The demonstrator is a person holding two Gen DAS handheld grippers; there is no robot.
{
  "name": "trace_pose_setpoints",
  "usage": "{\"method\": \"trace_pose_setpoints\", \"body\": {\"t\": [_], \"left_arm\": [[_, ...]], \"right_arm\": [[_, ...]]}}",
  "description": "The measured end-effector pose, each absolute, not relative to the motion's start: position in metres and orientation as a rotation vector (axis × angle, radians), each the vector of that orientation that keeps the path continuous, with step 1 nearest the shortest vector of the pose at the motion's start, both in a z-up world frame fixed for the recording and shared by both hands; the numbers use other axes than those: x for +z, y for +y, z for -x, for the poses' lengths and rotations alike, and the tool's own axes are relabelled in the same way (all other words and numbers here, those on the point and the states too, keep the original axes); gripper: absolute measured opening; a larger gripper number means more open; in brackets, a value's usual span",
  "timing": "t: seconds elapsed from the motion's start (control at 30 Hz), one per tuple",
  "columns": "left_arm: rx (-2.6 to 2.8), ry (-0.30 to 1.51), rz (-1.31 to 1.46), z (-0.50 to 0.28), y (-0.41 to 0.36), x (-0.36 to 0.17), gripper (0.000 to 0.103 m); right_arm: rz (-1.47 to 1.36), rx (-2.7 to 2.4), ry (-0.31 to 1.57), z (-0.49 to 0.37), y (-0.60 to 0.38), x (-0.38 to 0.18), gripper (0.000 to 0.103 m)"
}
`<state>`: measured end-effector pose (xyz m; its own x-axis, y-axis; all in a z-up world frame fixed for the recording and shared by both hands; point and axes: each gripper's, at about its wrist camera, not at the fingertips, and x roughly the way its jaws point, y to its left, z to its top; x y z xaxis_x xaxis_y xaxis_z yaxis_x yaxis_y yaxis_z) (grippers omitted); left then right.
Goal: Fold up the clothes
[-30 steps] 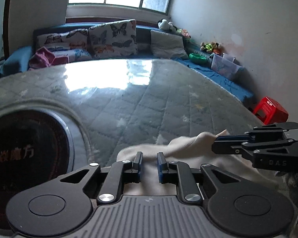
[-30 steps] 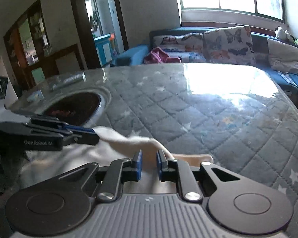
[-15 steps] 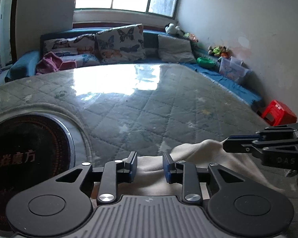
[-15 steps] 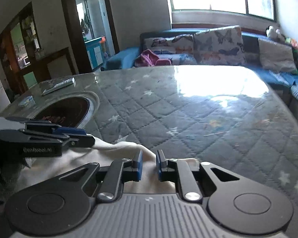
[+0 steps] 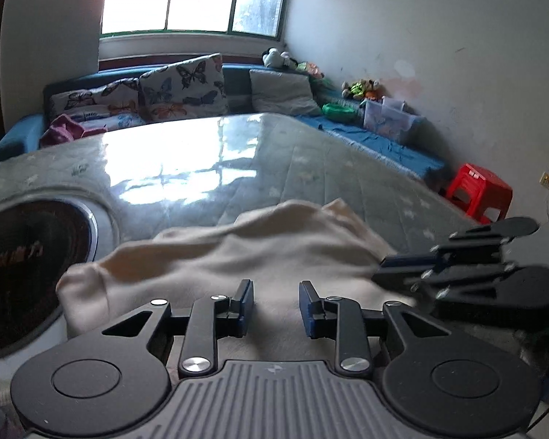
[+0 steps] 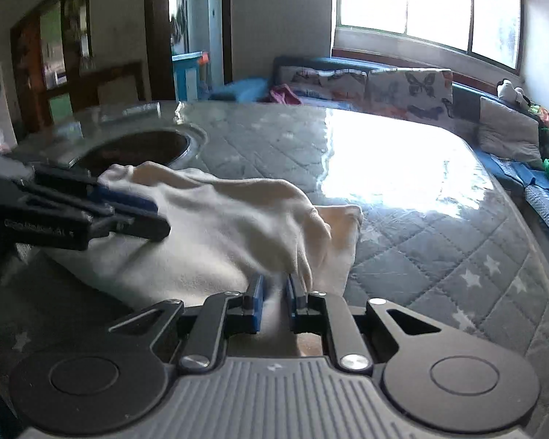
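A cream garment (image 5: 260,252) lies bunched at the near edge of the quilted table (image 5: 311,168); it also shows in the right wrist view (image 6: 223,234). My left gripper (image 5: 276,305) hangs over its near part, jaws apart, with nothing between them. My right gripper (image 6: 273,301) is nearly closed on a fold of the cream garment. In the left wrist view the right gripper (image 5: 395,269) sits at the garment's right edge. In the right wrist view the left gripper (image 6: 153,216) rests on the garment's left side.
A round dark cooktop recess (image 5: 22,267) with a metal rim is set into the table at the left, and shows in the right wrist view (image 6: 135,150). A sofa with butterfly cushions (image 5: 179,91) lines the far wall. A red stool (image 5: 479,190) stands on the right.
My left gripper's jaws have opened wider and let the cloth go. Both grippers have pulled back and risen, so more of the garment shows in front. The right gripper stays closed on the cloth.
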<state>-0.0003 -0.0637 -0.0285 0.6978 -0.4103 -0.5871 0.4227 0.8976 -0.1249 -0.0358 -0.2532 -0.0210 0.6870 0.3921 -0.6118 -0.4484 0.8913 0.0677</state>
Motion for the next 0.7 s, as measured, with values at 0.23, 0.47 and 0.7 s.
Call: {"method": "trace_pose_setpoints", "body": {"t": [0.23,0.47,0.7], "left_arm": [[-0.437,0.644,0.024,0.006,-0.053,-0.025,0.031],[-0.416,0.656,0.024,0.016,-0.048,-0.03,0.036],[-0.407,0.659,0.015,0.022,-0.047,-0.033,0.038]], "right_arm": [[-0.066,0.427,0.672,0.027,-0.286,-0.013,0.013],[-0.084,0.449,0.72,0.012,-0.284,-0.03,0.013],[-0.102,0.436,0.69,0.006,-0.279,-0.04,0.007]]}}
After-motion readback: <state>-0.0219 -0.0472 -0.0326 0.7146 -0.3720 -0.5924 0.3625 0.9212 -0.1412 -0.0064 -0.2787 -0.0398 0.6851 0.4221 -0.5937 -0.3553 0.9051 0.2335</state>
